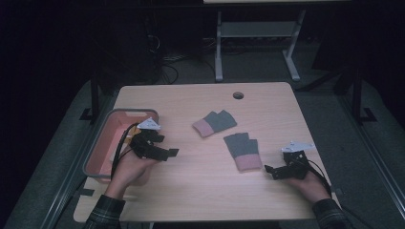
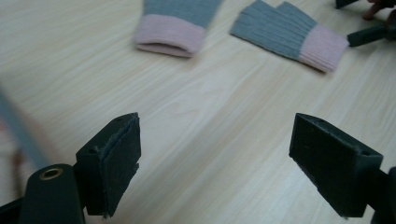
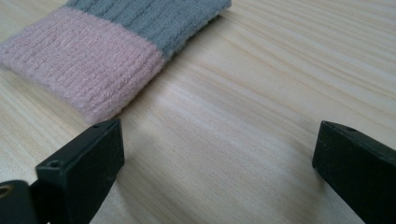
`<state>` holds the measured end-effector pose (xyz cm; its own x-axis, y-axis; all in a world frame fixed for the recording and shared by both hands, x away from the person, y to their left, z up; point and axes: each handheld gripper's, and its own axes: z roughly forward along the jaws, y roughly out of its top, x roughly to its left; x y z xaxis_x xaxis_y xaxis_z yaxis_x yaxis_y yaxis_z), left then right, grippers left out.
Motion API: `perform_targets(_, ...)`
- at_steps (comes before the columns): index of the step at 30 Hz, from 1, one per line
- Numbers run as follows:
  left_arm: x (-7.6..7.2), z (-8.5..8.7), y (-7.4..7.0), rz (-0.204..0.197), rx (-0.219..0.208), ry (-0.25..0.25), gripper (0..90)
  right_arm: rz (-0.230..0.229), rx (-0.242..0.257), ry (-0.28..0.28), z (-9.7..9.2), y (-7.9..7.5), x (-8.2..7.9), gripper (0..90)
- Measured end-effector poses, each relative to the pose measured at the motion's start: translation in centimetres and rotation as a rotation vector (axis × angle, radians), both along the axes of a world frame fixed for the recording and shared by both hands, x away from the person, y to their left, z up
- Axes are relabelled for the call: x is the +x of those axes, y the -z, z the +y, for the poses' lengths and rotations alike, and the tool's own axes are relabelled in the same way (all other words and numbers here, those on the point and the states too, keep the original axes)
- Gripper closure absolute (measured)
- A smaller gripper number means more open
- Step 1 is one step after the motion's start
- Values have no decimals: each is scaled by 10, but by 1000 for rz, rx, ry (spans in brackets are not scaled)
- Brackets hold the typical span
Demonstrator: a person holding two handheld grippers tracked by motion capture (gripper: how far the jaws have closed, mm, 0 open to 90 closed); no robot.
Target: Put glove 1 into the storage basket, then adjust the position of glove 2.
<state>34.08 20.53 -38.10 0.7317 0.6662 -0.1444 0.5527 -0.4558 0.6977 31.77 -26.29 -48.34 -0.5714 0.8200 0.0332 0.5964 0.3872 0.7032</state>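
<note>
Lying flat on the wooden table [image 1: 200, 191], two grey fingerless gloves with pink cuffs are seen. The right gripper [image 1: 276, 171], jaws spread and empty, is held just beside the nearer glove [image 1: 243, 150], whose pink cuff lies ahead and left of its jaws. The left gripper [image 1: 165, 153], also spread, is pointed toward the farther glove [image 1: 214, 122]. The cuff is probably best pinched squarely, low to the wood. A pink bin [image 1: 109, 138] beside the left gripper is shown from the high view; knit texture is shown from the right gripper view.

Pink bin [image 1: 102, 143] at table's [image 1: 200, 191] left edge
</note>
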Motion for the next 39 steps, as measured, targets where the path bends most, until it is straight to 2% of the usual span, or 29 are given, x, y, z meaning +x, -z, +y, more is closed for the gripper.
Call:
perform_targets(8, -8, -32, 15, 0, 2, 46, 161, 0, 1, 0, 0, 0, 0, 17)
perform_targets(14, -17, -52, 37, -12, 38, 68, 161, -1, -1, -1, 0, 0, 0, 18)
perform_targets(18, -19, -59, 48, -11, 55, 82, 160, 1, 0, 0, 0, 0, 0, 17)
perform_targets(19, -20, -63, 54, -11, 91, 105, 159, 1, 0, 0, 0, 0, 0, 17)
perform_targets(22, -20, -71, 62, -38, 165, 124, 148, 1, 0, 0, 0, 0, 0, 17)
perform_targets(24, -21, -73, 67, -42, 162, 124, 147, 1, 0, 0, 0, 0, 0, 17)
perform_targets(26, -22, -75, 74, -27, 160, 131, 147, 2, -1, 1, 0, 0, 0, 17)
perform_targets(28, -24, -77, 80, -27, 187, 142, 140, 1, -1, 0, 0, 0, 0, 18)
perform_targets(33, -25, -77, 85, -39, 184, 162, 129, 1, 0, 0, 0, 0, 0, 17)
perform_targets(37, -27, -72, 89, -73, 147, 170, 126, 9, 0, 3, 1, -1, -1, 18)
perform_targets(39, -28, -70, 92, -92, 113, 176, 127, 40, -16, -30, 2, -4, 0, 19)
